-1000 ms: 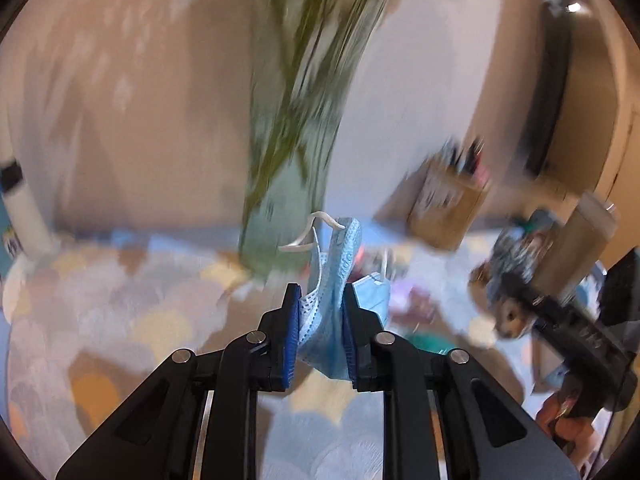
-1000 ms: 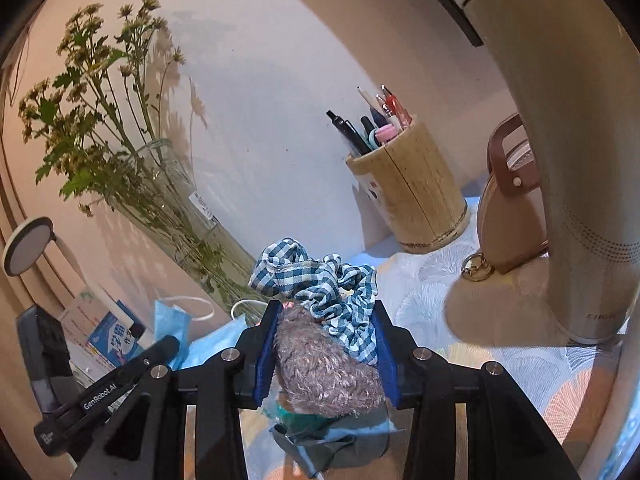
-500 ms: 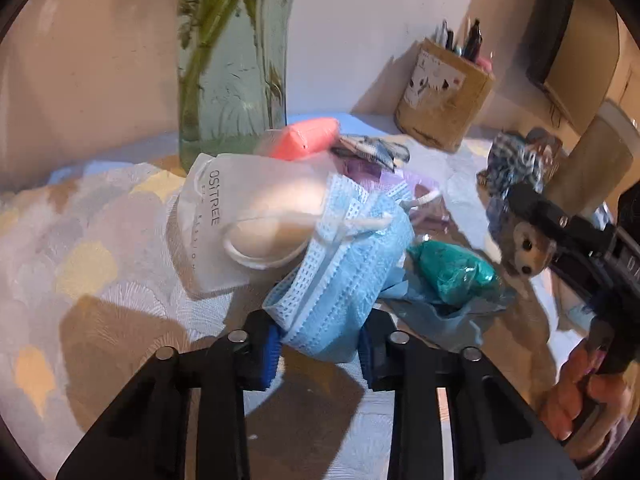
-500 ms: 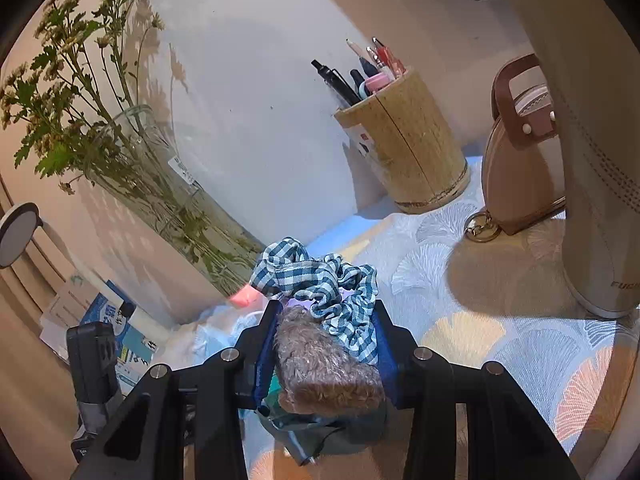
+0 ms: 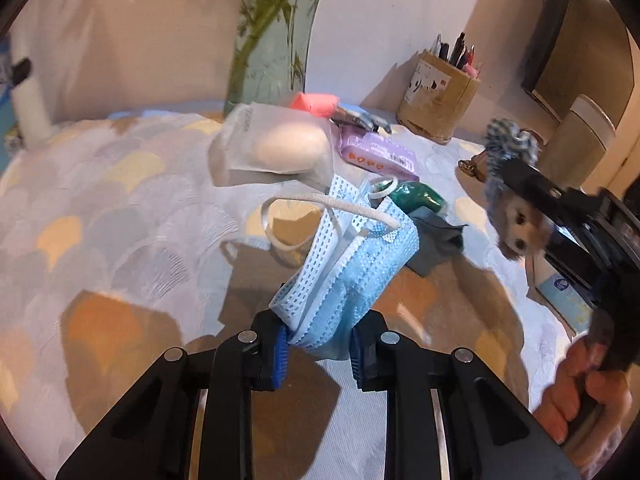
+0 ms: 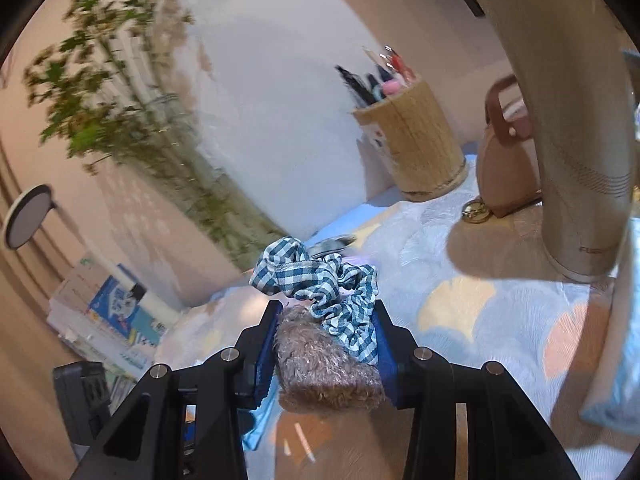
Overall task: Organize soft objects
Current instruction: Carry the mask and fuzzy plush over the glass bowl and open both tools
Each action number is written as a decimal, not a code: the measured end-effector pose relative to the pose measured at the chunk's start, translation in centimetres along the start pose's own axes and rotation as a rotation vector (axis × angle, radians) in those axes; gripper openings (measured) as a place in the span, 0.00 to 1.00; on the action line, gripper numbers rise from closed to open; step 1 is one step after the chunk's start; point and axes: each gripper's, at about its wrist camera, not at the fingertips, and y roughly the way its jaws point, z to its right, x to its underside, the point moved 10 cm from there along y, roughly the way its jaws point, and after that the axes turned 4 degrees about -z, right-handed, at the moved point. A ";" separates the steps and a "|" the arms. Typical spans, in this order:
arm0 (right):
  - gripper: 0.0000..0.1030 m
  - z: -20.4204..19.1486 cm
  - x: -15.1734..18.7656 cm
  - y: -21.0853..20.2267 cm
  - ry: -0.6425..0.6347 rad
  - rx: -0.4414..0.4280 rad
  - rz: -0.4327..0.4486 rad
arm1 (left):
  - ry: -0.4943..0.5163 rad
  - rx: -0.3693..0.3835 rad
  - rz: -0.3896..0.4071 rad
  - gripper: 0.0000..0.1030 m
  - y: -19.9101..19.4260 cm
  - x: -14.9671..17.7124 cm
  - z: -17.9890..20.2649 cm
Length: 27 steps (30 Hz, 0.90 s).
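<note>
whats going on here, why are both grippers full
A person is tidying soft things off a cluttered table. The left gripper is shut on a bunch of blue face masks, lifted above the tablecloth. The right gripper is shut on a fuzzy plush toy and a checked scrunchie.

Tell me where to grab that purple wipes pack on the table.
Take the purple pack across its narrow width, coming from above. It lies flat and long, its top bare; the bagged sponge crowds its left end, so pinch nearer the right half.
</note>
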 end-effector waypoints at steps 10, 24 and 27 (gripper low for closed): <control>0.41 -2.8 -0.6 -8.3 -0.126 -0.030 0.035 | 0.007 -0.004 0.089 0.21 -3.9 -1.0 5.9; 0.41 2.5 -7.2 -19.2 -0.119 -0.005 0.150 | 0.081 0.142 0.222 0.21 -7.9 -4.7 18.9; 0.41 4.0 -9.6 -21.6 -0.130 0.032 0.185 | 0.120 0.197 0.262 0.21 -9.1 -6.1 22.4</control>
